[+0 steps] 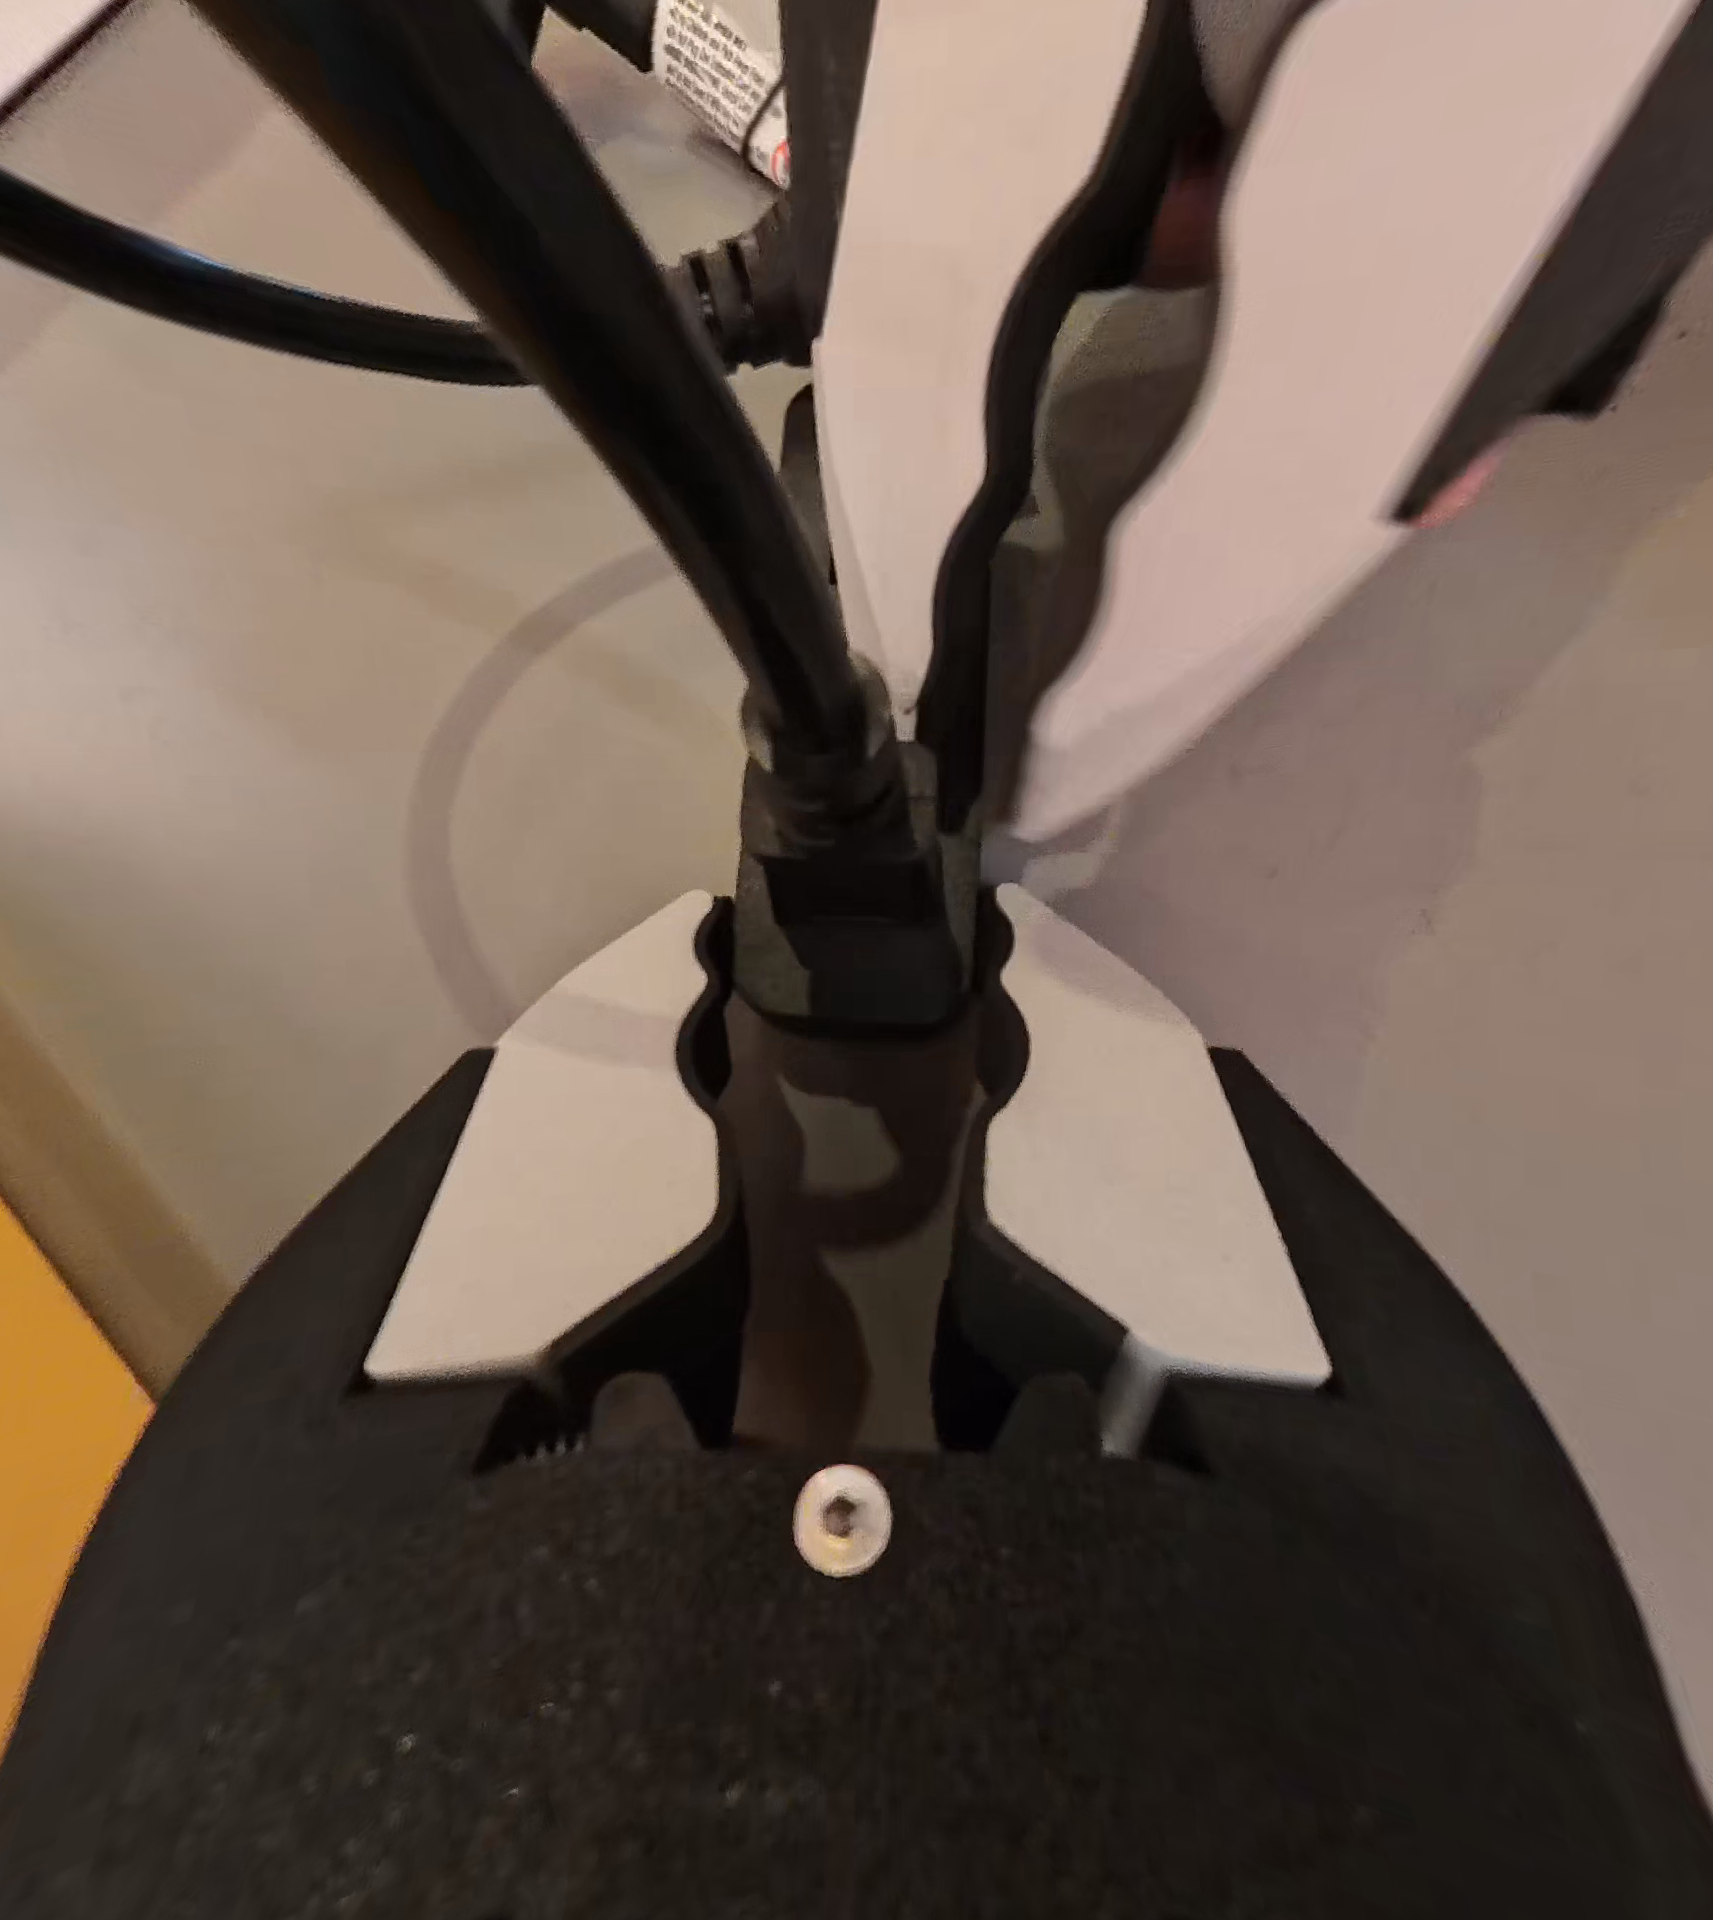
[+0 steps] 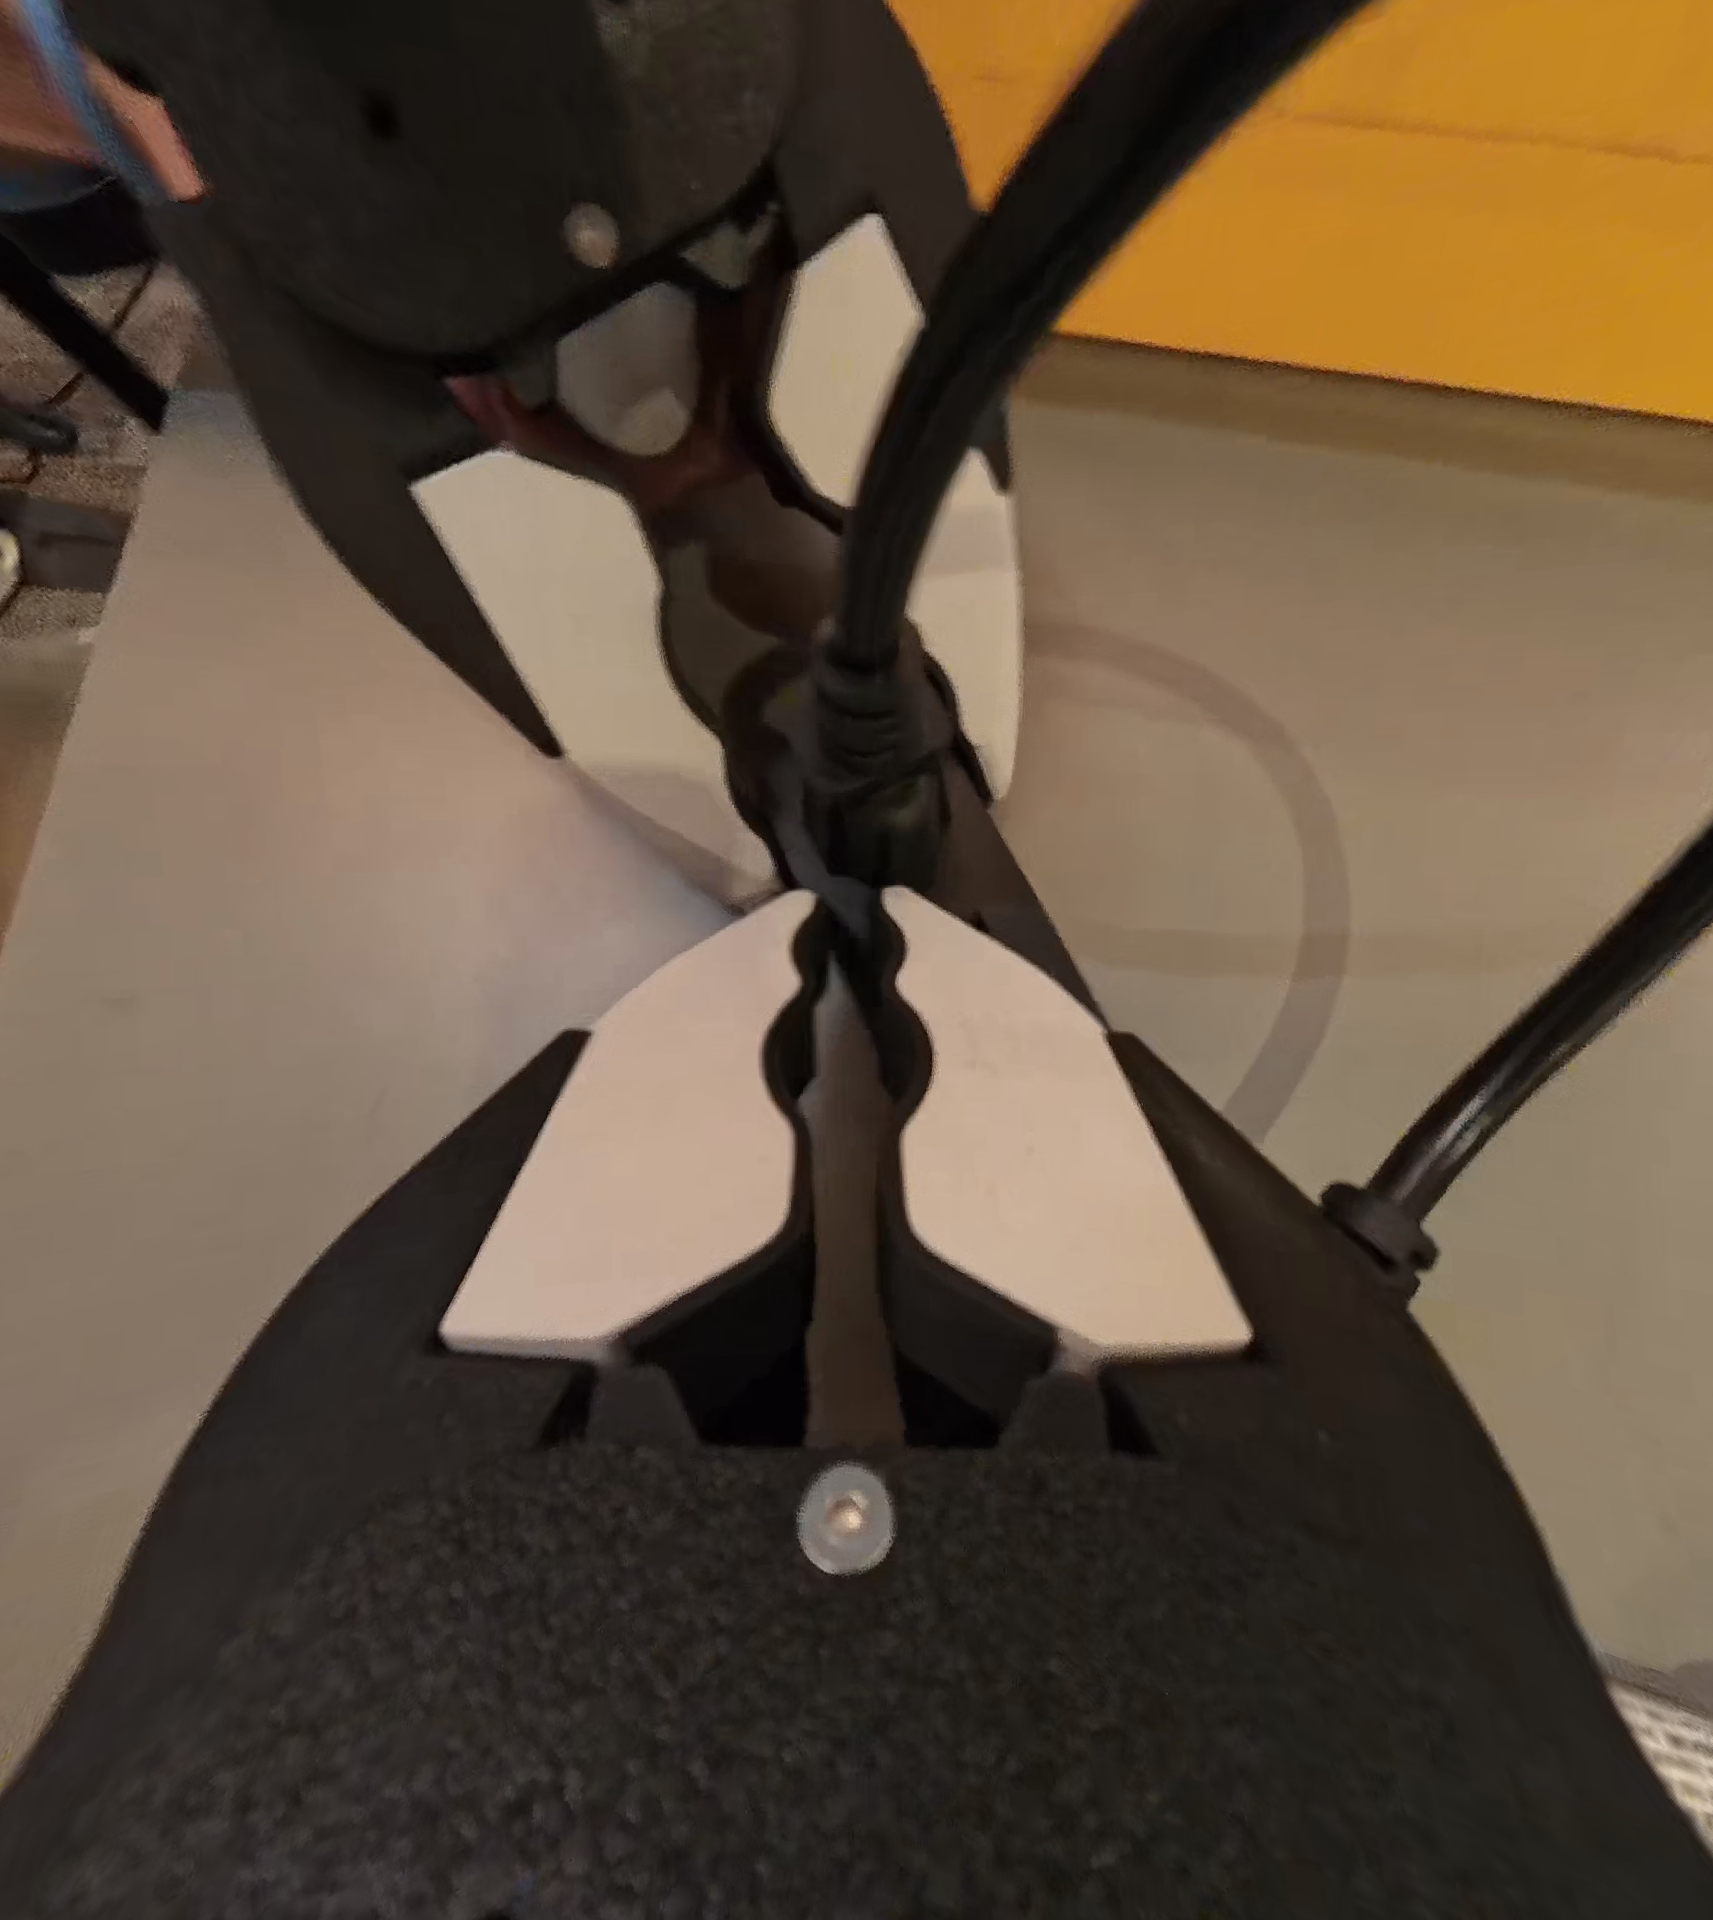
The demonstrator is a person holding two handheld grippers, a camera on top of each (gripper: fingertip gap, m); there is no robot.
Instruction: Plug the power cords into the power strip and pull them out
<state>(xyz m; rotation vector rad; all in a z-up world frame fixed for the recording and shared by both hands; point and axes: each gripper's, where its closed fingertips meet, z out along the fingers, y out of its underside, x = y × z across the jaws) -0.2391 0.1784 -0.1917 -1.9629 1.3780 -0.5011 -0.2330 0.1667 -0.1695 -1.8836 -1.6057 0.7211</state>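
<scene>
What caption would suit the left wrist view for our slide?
Left gripper clamps a black plug, facing the right gripper above a grey table.

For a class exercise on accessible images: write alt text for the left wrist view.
The left gripper is shut on a black plug whose black cord arcs up and away. The right gripper meets it tip to tip from above, over a pale grey tabletop.

Dim warm indoor light, soft shadows toward 3 o'clock, motion blur throughout, fisheye bending at the edges.
</scene>
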